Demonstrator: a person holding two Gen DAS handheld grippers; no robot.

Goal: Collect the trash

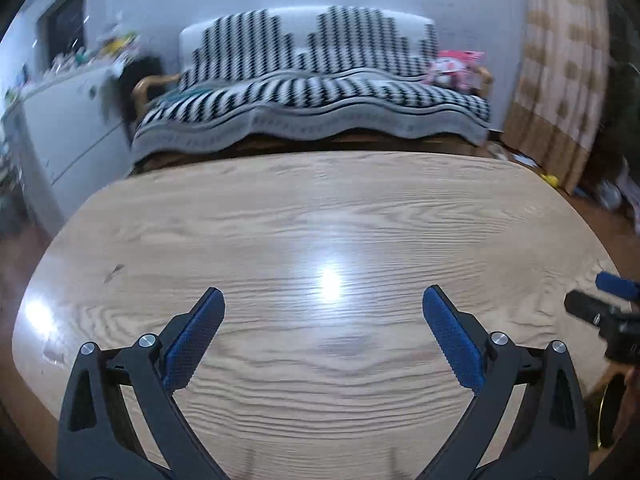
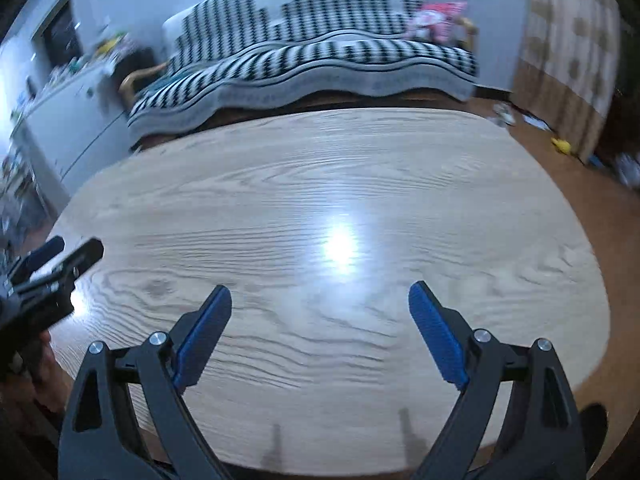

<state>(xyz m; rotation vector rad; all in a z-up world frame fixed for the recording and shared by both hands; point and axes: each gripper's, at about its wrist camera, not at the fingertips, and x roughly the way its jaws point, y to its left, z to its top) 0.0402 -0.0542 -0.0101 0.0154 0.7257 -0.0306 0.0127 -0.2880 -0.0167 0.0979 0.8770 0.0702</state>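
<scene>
My left gripper (image 1: 323, 300) is open and empty above the near half of a light wooden table (image 1: 320, 208). My right gripper (image 2: 320, 296) is open and empty above the same table (image 2: 320, 184). Each gripper shows at the edge of the other's view: the right one (image 1: 600, 304) at the far right, the left one (image 2: 60, 256) at the far left. No trash shows on the tabletop. Small bits of litter (image 2: 504, 114) and a yellow object (image 2: 562, 146) lie on the floor past the table's far right corner.
A sofa with a black-and-white patterned cover (image 1: 312, 96) stands behind the table, with a pink item (image 1: 456, 66) at its right end. A white cabinet (image 1: 68, 128) with clutter on top is at left. A beige curtain (image 1: 560, 60) hangs at right.
</scene>
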